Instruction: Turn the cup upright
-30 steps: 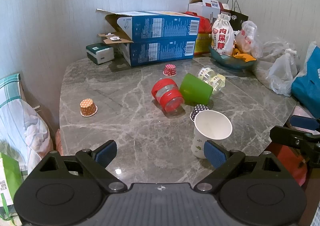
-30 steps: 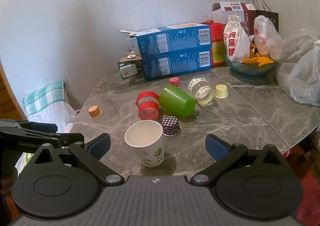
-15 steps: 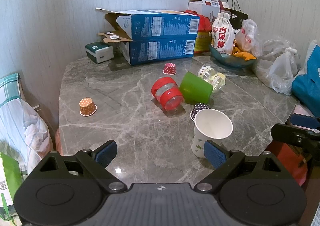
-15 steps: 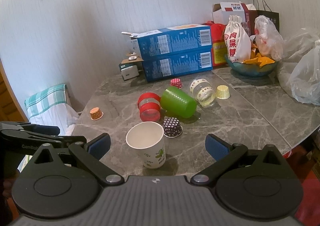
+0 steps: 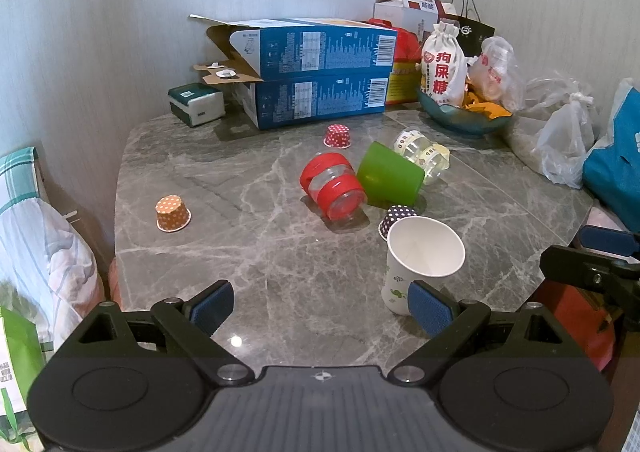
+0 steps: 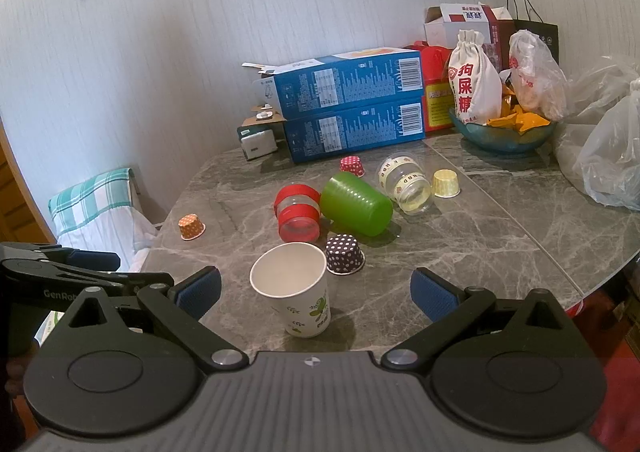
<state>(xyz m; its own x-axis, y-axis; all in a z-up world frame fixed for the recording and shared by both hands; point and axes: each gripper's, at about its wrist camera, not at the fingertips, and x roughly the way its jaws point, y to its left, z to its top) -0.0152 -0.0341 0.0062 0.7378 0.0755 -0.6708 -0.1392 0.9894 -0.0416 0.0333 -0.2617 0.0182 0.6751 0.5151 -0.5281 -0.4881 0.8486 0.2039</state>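
Note:
A white paper cup with a leaf print stands upright near the table's front edge; it also shows in the right wrist view. Behind it a green cup, a red-banded clear cup and a clear printed cup lie on their sides. My left gripper is open and empty, left of the paper cup. My right gripper is open and empty, with the paper cup between its fingers' line and beyond them.
Small dotted cupcake liners sit upside down: orange, dark, red, and a yellow one. Blue boxes, a bowl with bags and plastic bags crowd the back and right. The grey marble table ends close in front.
Both grippers have drifted slightly back from the table. Nothing on the table has moved.

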